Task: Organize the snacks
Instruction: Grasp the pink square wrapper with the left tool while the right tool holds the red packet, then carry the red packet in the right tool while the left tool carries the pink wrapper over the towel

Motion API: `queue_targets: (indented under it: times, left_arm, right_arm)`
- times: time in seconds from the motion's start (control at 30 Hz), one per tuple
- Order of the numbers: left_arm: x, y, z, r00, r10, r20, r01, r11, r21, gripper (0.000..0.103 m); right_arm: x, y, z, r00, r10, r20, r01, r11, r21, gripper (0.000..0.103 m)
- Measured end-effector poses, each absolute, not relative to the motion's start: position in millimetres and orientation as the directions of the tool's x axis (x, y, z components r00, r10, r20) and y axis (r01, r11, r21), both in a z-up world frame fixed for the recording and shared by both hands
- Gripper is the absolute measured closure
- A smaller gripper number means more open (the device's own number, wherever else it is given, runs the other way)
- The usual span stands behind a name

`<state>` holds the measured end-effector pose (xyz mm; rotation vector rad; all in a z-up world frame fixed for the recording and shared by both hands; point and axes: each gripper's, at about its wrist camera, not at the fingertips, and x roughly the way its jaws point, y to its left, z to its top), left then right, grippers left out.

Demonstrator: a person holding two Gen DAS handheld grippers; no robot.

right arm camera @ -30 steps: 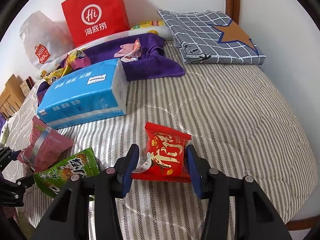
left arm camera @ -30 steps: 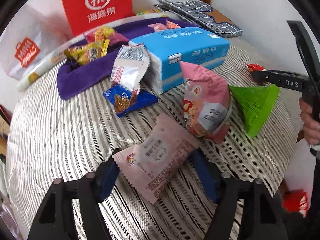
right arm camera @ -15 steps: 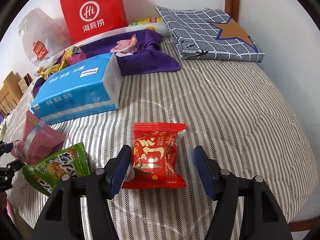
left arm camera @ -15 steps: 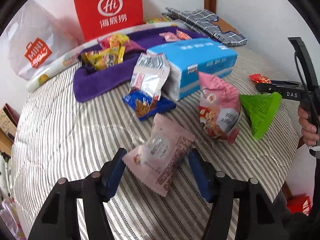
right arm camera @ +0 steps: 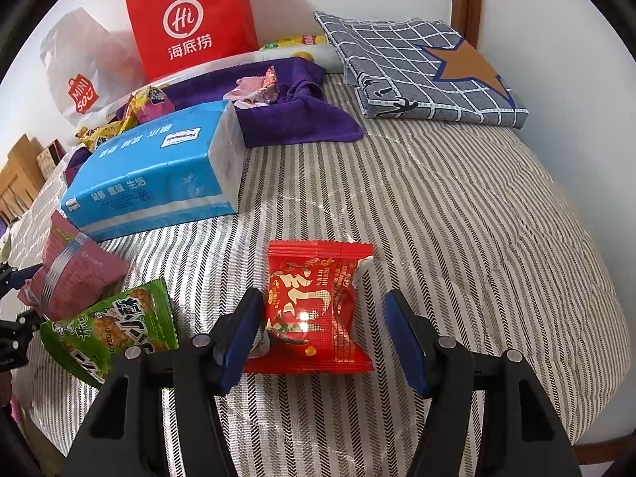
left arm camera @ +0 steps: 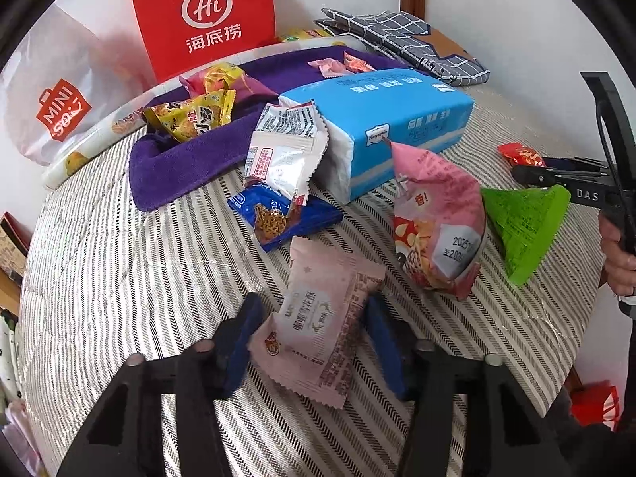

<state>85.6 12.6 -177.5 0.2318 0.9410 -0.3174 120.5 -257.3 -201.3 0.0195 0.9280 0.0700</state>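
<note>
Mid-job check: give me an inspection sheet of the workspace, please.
Surface: striped bedcover.
Job's things: pale pink packet, red packet, green packet, pink bag, blue packet, silver packet; more on the purple towel.
Clutter: blue tissue pack, checked cloth.
Grippers: left gripper closing, pads on the pale pink packet; right gripper closing, red packet between, not yet gripped.
Cables: nothing seen.
Surroundings: white wall, red paper bag, white plastic bag.
</note>
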Motion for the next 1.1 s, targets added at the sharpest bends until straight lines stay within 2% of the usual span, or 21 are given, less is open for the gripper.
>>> queue_targets:
  times: [0.03,0.1,0.63,1.1]
  left_arm:
    - [85,14,-177,0.542,-0.173,-0.822,0.364,0.93,0.045,0.064]
    - [85,16,-175,0.539,-0.18,-0.823,0.356,0.934,0.029,0.068]
    - [82,45,-153,0.547,-0.179,-0.818,0.196,0.977,-0.082,0.07]
    - [87,32,-108,0.579,-0.215,-0.786,0.201,0.973,-0.118,0.07]
  right_arm:
    - [120,-257,-201,0.598,0.072,-0.799,-0.054,0.997,0.049,0.056]
    - [119,-257,-199,0.6,0.076,-0.797,-0.052,0.997,0.055,0.061]
    - [103,-247,-158,0.656,0.129,-0.744,-0.117,0.991,0.068,0.061]
    - [105,-218,-116,0.683,0.172,-0.709,-0.18,0.982,0.065,0.061]
